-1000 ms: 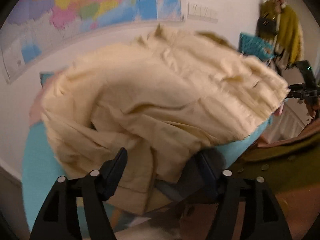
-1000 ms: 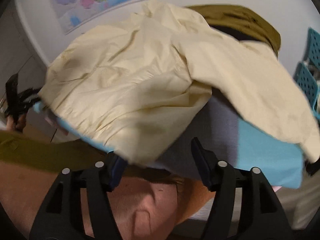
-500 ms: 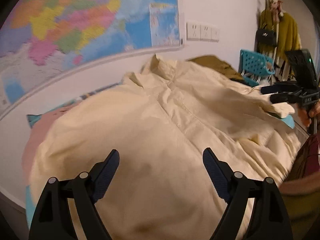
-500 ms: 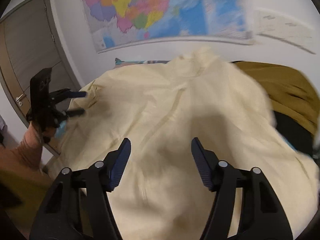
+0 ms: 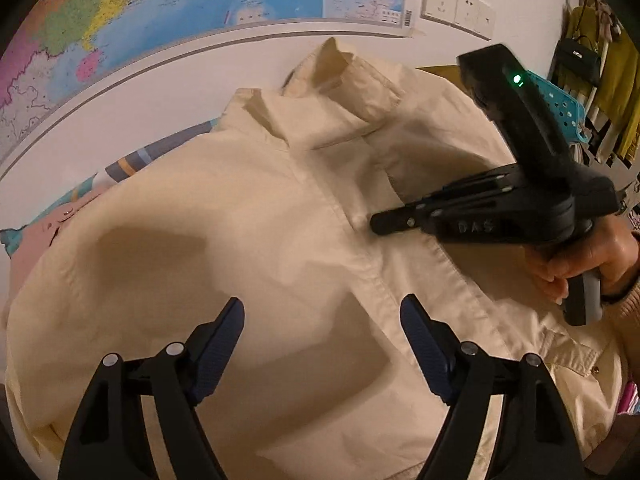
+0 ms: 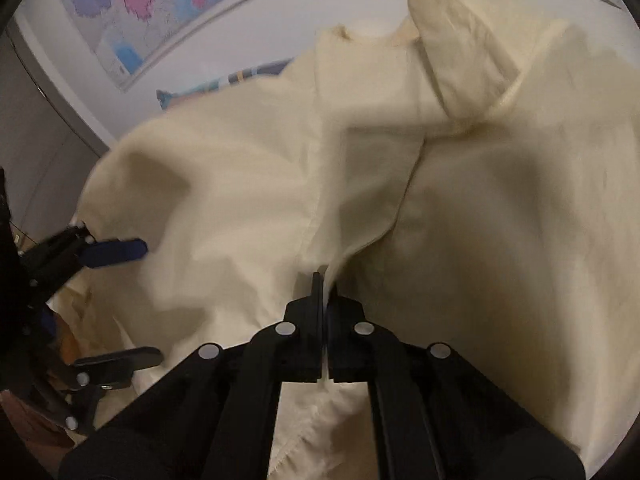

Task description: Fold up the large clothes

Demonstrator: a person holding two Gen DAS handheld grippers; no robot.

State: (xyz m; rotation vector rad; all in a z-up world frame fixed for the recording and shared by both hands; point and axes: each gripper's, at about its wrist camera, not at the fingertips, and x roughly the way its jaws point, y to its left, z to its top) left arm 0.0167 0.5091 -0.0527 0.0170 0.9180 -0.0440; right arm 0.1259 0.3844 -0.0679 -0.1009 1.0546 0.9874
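A large cream shirt (image 5: 248, 240) lies spread front up, collar (image 5: 336, 92) toward the wall. My left gripper (image 5: 322, 316) is open and empty, just above the shirt's lower front. My right gripper (image 6: 325, 280) is shut on the shirt's front placket edge near mid-chest; it also shows in the left wrist view (image 5: 380, 224), its fingers pressed together on the placket. The shirt (image 6: 500, 220) fills the right wrist view, with the collar (image 6: 452, 52) at the top. The open left gripper (image 6: 128, 304) shows at the left there.
A coloured map (image 5: 160, 12) hangs on the wall behind, with wall sockets (image 5: 456, 4) to its right. A turquoise basket (image 5: 560, 108) and hanging clothes (image 5: 612, 76) stand at the right. Patterned bedding (image 5: 132, 164) shows beyond the shirt's left edge.
The shirt has gone from bunched in the air to lying spread flat. My right gripper has moved in to the placket and shut on it. My left gripper has moved closer over the shirt.
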